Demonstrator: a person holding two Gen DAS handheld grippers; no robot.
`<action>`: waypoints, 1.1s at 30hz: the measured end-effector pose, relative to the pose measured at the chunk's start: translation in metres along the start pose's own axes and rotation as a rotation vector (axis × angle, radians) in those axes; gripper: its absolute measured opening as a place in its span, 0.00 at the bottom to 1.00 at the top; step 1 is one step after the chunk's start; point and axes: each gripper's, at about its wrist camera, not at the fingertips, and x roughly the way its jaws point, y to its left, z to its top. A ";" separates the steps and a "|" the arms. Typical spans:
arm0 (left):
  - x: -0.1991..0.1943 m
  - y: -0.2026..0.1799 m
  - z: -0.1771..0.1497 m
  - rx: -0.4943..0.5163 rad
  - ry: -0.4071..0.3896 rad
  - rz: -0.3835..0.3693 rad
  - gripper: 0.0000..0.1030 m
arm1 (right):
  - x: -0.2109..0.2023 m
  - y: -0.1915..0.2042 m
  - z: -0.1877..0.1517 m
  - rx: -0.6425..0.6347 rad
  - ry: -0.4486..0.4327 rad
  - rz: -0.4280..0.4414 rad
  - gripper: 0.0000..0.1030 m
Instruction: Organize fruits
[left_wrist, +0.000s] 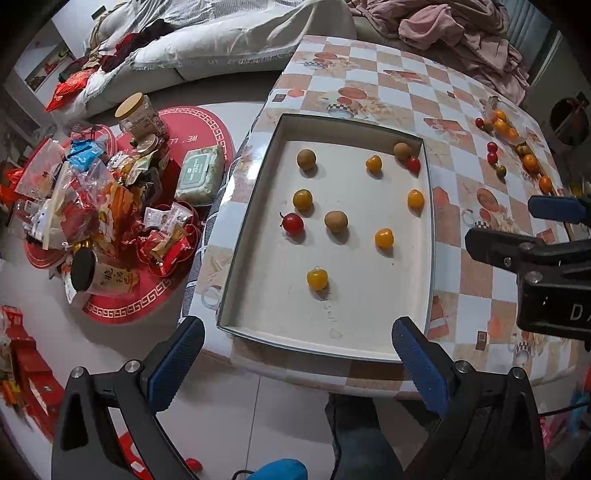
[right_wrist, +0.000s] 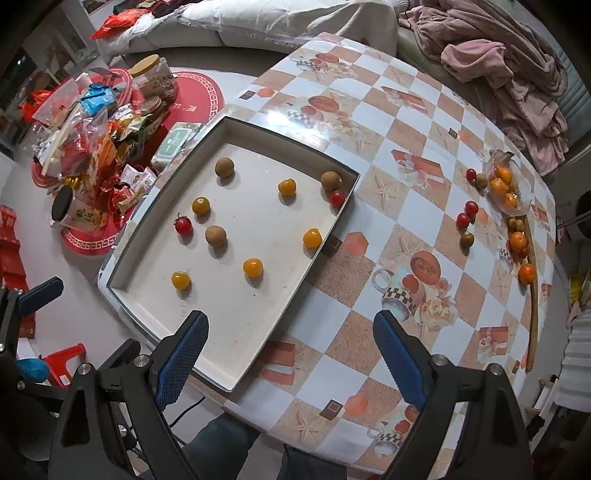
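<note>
A white tray (left_wrist: 255, 206) (right_wrist: 236, 328) lies on the checkered table at its left edge. In it lie several small fruits: orange ones (left_wrist: 317, 278) (right_wrist: 253, 267), brown ones (left_wrist: 335, 220) (right_wrist: 215, 235) and red tomatoes (left_wrist: 293, 223) (right_wrist: 183, 225). More fruits lie loose at the table's far right (right_wrist: 467, 240) (left_wrist: 492, 152), some in a clear bag (right_wrist: 504, 184). My left gripper (left_wrist: 297, 363) is open and empty above the tray's near edge. My right gripper (right_wrist: 290, 354) is open and empty above the tray's near right corner; it also shows in the left wrist view (left_wrist: 517, 229).
A long wooden stick (right_wrist: 532, 295) lies along the table's right edge beside the fruits. A pile of snack packets and jars (left_wrist: 96, 206) sits on red mats on the floor to the left. A sofa with blankets (right_wrist: 498, 66) stands behind the table.
</note>
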 end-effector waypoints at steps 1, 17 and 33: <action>-0.001 0.000 0.000 0.005 0.000 0.004 0.99 | -0.001 0.001 0.000 0.000 -0.002 0.000 0.90; -0.004 0.000 0.002 0.038 -0.007 0.022 0.99 | -0.005 0.005 0.005 0.006 -0.016 -0.001 0.90; -0.002 -0.002 0.005 0.062 -0.001 0.016 0.99 | -0.004 0.004 0.004 0.007 -0.013 -0.001 0.90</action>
